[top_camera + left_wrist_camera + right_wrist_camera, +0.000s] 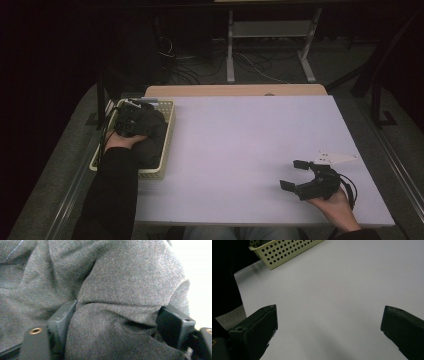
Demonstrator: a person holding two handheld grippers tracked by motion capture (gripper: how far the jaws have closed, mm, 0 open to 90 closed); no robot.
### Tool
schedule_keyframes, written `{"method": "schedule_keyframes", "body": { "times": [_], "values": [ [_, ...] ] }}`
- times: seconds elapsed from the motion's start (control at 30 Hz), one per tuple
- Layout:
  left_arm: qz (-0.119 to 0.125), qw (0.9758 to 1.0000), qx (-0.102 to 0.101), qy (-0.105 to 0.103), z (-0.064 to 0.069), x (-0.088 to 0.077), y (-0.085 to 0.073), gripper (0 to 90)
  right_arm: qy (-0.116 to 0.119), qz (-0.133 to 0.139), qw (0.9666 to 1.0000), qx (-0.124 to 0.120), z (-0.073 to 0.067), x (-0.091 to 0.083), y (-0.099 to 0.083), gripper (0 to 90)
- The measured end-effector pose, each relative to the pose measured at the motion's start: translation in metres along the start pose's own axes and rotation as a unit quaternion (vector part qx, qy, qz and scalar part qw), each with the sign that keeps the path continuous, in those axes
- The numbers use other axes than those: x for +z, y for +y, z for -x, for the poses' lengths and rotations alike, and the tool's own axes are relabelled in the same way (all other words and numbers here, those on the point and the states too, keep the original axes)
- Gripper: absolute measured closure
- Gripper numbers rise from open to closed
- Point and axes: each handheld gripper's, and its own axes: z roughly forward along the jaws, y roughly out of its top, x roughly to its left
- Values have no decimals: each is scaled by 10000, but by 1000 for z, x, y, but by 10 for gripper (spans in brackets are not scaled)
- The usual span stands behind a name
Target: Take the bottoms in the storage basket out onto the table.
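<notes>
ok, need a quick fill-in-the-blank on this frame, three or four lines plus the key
1. The dark grey cloth lies in a pale yellow perforated ____.
2. The left gripper has a fold of ____ between its jaws.
3. The right gripper rests on the white table with its jaws ____.
4. The basket sits at the table's ____ edge in the high view.

Missing words: basket; cloth; open; left

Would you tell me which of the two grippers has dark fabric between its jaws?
The left gripper, down in the yellow basket, has grey cloth bunched between its jaws; the right gripper stands open over bare table.
</notes>
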Motion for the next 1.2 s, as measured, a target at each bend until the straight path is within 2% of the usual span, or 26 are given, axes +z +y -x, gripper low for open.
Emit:
{"method": "schedule_keyframes", "body": {
  "times": [0.1,0.17,0.47,0.7,0.8,0.9,1.0,1.2],
  "values": [
    [-4,10000,7,19,-2,-2,0,315,-8,-2,10000,-15,0,0,0,5],
    [42,10000,-59,9,-3,-4,-2,397,-6,7,10000,-11,0,0,0,5],
    [237,9986,-360,-305,-13,-11,-7,605,-5,-9,10000,-22,0,0,0,5],
    [316,9964,-556,-557,-20,-21,-7,662,-23,1,10000,-3,1,-1,0,5],
    [475,9936,-713,-737,-24,-27,-9,667,-19,3,10000,-2,1,-1,0,5],
    [656,9895,-899,-924,-30,-34,-10,674,-21,-5,10000,1,1,-1,0,5],
    [763,9864,-991,-1066,-34,-41,-10,682,-26,4,10000,0,2,-1,0,5],
    [776,9868,-857,-1134,-33,-52,-7,697,-13,21,10000,-1,2,-1,0,5]
  ]
}}
